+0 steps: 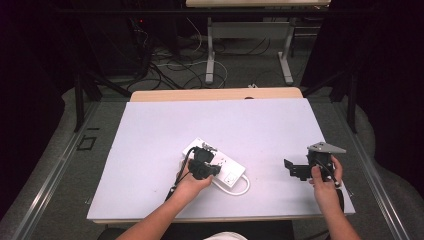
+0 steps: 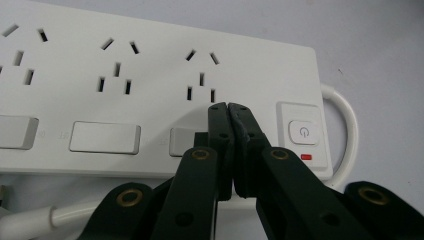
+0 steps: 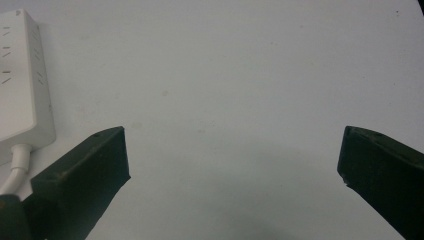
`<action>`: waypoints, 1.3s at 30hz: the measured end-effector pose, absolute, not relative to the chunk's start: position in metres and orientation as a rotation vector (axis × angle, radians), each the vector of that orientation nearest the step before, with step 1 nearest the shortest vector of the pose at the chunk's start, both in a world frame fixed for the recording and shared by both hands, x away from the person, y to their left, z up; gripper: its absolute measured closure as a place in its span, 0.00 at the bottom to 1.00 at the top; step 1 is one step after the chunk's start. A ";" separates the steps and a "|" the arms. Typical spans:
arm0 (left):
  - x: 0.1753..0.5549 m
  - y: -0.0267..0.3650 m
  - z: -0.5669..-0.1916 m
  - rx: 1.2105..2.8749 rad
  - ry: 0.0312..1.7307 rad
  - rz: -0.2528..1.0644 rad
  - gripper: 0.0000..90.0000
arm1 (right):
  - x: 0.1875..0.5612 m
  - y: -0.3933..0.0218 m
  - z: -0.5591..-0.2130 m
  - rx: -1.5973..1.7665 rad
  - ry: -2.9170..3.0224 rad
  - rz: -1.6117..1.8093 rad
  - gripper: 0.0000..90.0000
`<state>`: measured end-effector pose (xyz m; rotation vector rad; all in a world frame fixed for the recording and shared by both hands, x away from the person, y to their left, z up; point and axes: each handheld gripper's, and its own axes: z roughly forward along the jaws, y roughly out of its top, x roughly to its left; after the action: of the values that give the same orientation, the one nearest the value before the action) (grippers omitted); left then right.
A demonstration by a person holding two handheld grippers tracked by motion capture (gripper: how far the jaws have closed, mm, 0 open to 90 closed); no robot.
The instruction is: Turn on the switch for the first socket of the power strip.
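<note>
A white power strip [image 1: 229,169] lies flat on the table's white mat, its white cable [image 1: 243,188] looping off the right end. My left gripper [image 1: 204,162] hovers over it, held by a hand. In the left gripper view the jaws are pressed together, the left gripper [image 2: 228,107] tip-down on the strip [image 2: 150,60] between a small rocker switch and the power button [image 2: 302,132] with its red light [image 2: 306,157]. My right gripper [image 1: 292,169] stands open to the right over bare mat. Nothing sits inside the right gripper [image 3: 232,135]; the strip's end [image 3: 17,85] lies at far left.
The white mat [image 1: 225,120] covers most of a wooden table. Beyond the far edge is a floor with cables [image 1: 175,67] and the legs of another table [image 1: 210,55]. Dark curtains and stands flank both sides.
</note>
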<state>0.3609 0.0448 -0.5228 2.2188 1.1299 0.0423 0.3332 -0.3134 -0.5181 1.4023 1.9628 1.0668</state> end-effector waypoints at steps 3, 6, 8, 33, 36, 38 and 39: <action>0.362 0.046 -0.523 2.224 1.120 0.040 0.98 | 0.333 -0.313 -0.518 1.406 1.954 1.069 0.00; 0.362 0.045 -0.523 2.221 1.119 0.039 0.97 | 0.333 -0.314 -0.518 1.406 1.954 1.069 0.00; 0.363 0.046 -0.523 2.225 1.112 0.033 0.96 | 0.333 -0.314 -0.518 1.411 1.964 1.066 0.00; 0.356 0.042 -0.518 2.214 1.084 0.026 0.79 | 0.334 -0.314 -0.518 1.418 1.962 1.082 0.00; 0.355 0.043 -0.515 2.209 1.082 0.022 0.77 | 0.335 -0.314 -0.519 1.411 1.959 1.076 0.00; 0.355 0.043 -0.515 2.205 1.080 0.030 0.76 | 0.335 -0.314 -0.519 1.414 1.960 1.075 0.00; 0.355 0.044 -0.514 2.204 1.078 0.022 0.75 | 0.335 -0.314 -0.519 1.413 1.961 1.075 0.00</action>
<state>0.3548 0.0438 -0.5139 2.2042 1.0780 0.0219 0.3350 -0.3136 -0.5188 1.4132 1.9613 1.0745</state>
